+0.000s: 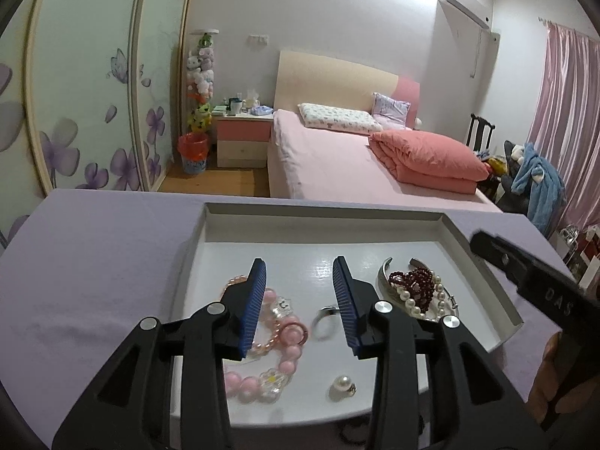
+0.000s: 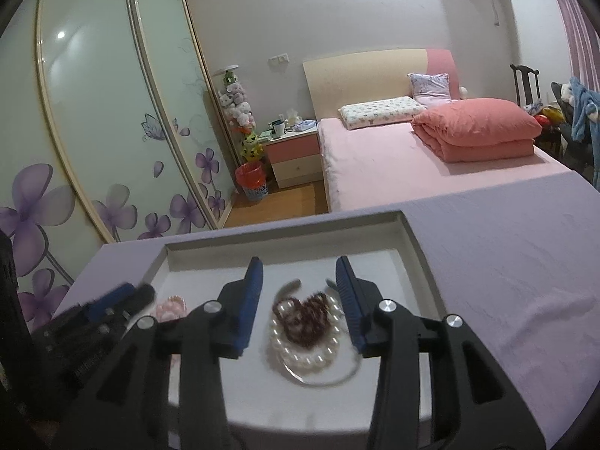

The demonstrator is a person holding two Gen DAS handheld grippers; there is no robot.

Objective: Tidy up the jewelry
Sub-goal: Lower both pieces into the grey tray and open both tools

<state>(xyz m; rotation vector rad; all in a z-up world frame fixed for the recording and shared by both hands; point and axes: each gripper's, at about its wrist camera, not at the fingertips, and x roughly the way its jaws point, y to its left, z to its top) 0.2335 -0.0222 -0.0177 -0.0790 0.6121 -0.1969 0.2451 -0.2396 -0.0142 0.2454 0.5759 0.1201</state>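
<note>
A white tray (image 1: 506, 296) on a lavender table holds the jewelry. In the left wrist view my left gripper (image 1: 300, 273) is open above the tray; pink bead bracelets (image 1: 277, 337) lie under its left finger and a silver ring (image 1: 324, 324) by its right finger. A pearl earring (image 1: 342, 386) lies near the front. At the right lie a dark red bead bracelet (image 1: 412, 285), a pearl bracelet (image 1: 412, 302) and a silver bangle (image 1: 386, 281). In the right wrist view my right gripper (image 2: 299, 273) is open above that same pile (image 2: 305, 322), which is blurred.
The lavender table (image 1: 93, 262) surrounds the tray. Behind it stand a pink bed (image 1: 337, 153), a nightstand (image 1: 243, 138), a red bin (image 1: 193, 152) and a floral wardrobe (image 1: 86, 93). The right gripper's arm (image 1: 532, 281) crosses the tray's right edge.
</note>
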